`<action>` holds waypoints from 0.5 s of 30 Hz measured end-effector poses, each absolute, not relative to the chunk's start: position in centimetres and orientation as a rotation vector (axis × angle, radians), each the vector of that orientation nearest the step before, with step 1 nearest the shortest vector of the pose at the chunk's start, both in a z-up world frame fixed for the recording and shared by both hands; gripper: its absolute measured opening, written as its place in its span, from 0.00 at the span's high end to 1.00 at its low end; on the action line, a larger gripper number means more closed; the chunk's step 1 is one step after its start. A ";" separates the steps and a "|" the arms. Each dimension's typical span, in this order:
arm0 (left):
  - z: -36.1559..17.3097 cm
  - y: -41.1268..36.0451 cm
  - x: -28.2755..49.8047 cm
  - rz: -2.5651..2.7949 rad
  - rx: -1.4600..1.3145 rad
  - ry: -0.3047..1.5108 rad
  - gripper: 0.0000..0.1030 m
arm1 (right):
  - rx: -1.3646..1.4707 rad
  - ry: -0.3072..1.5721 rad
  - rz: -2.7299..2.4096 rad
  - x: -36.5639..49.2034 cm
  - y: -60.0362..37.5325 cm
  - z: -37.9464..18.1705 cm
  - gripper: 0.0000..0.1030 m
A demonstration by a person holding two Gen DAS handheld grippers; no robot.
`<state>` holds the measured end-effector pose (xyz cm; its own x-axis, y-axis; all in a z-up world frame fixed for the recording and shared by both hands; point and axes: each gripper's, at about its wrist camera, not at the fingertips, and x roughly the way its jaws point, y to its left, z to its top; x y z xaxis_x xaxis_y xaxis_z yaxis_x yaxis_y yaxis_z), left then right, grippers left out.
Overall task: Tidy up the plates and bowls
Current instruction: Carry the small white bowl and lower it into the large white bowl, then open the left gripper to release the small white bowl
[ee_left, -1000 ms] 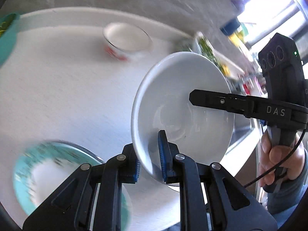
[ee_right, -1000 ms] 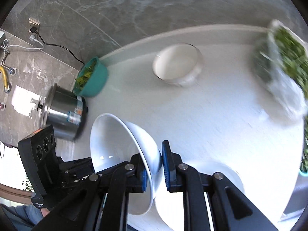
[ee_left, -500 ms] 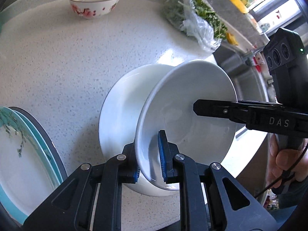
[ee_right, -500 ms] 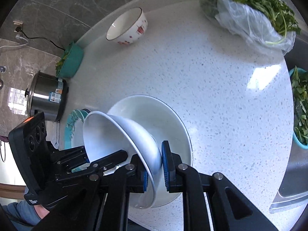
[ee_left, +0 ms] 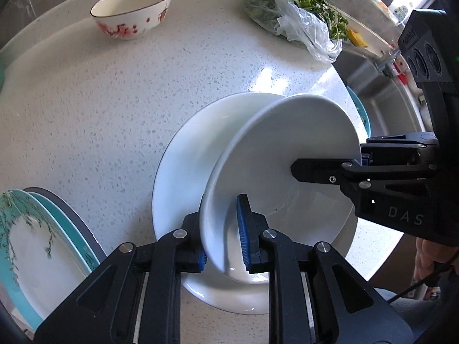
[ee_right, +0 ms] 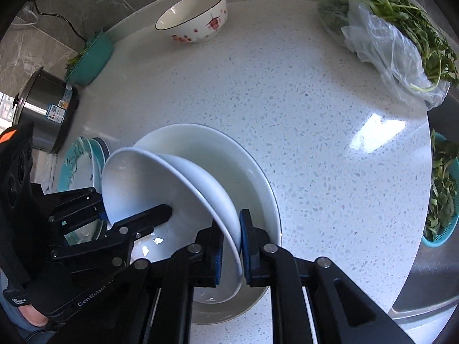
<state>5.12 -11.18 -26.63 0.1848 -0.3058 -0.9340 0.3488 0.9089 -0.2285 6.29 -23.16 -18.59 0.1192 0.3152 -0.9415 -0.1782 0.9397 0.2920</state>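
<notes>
the left gripper (ee_left: pixel 222 229) and right gripper (ee_right: pixel 229 246) each clamp opposite rim sections of one white bowl (ee_left: pixel 281 172), jaws nearly closed on its thin wall. the bowl hangs tilted inside a larger white bowl (ee_left: pixel 183 166) resting on the speckled countertop (ee_left: pixel 114 100). teal-rimmed plates (ee_left: pixel 34 243) lie just beside it; a red-flowered bowl (ee_left: pixel 132 11) stands well apart.

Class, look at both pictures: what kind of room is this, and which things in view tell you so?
Most likely a home kitchen: a speckled countertop carries a steel cooking pot, a bagged bunch of leafy greens and a floral bowl, with what looks like a sink beside it.
</notes>
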 end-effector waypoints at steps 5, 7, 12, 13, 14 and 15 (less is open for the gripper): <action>-26.5 -11.0 5.3 -0.457 0.026 1.277 0.83 | 0.149 1.424 0.351 6.6 -23.5 -18.7 0.85; -26.5 -10.9 5.4 -0.454 0.024 1.275 0.82 | 0.164 1.436 0.356 6.6 -23.6 -18.6 0.78; -26.3 -10.4 5.3 -0.451 0.002 1.267 0.82 | 0.180 1.436 0.366 6.1 -23.3 -17.7 0.62; -26.3 -10.3 5.3 -0.451 -0.002 1.264 0.82 | 0.178 1.429 0.363 6.0 -23.3 -17.6 0.62; -26.3 -10.3 5.3 -0.437 -0.015 1.254 0.83 | 0.177 1.425 0.357 5.9 -23.3 -17.5 0.62; -26.3 -10.2 5.3 -0.435 -0.022 1.251 0.82 | 0.173 1.417 0.355 5.8 -23.5 -17.3 0.62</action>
<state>5.26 -10.22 -26.27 0.2434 -0.3303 -0.9120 0.3068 0.9182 -0.2506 5.84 -23.54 -17.33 0.1123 0.3422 -0.9329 -0.1377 0.9351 0.3264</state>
